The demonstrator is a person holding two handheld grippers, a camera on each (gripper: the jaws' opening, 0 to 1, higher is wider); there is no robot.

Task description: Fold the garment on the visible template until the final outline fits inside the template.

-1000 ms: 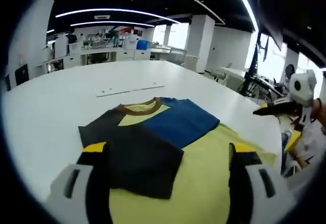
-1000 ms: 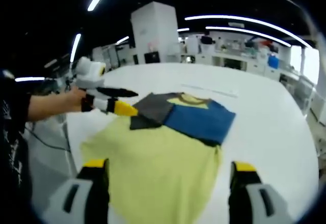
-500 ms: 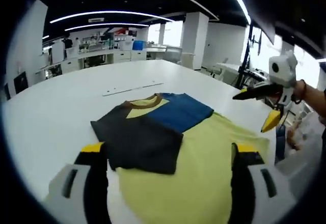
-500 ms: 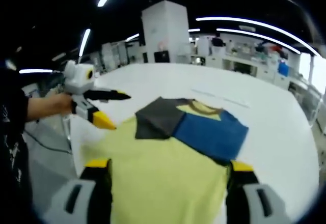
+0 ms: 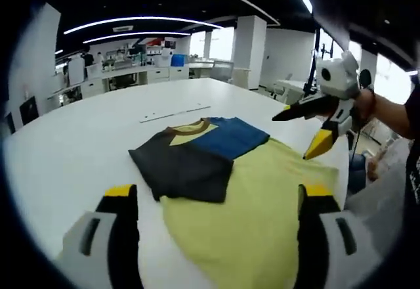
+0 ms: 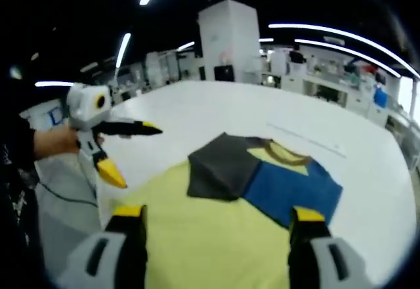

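Both claws stand open and empty. The left claw (image 5: 216, 203) has its jaws spread wide over the near hem of the garment (image 5: 243, 203), and in the right gripper view the right claw (image 6: 216, 226) hangs the same way above the yellow body of the shirt. Each shows in the other's picture too, held up off the cloth with jaws parted: the right one above the desk's edge on that side, the left one (image 6: 121, 151) likewise clear of the fabric.

Over the last second both claws have drawn back and lifted away from the shirt, the left having let go of the dark sleeve (image 5: 184, 167), which now lies folded inward across the chest beside the blue sleeve (image 5: 226, 138), also turned in. The garment rests flat near the front edge of the white desk (image 5: 79, 138), collar pointing toward the far side.

So the sleeve folds look finished; the long yellow body probably has yet to be folded up. No template outline is discernible here.
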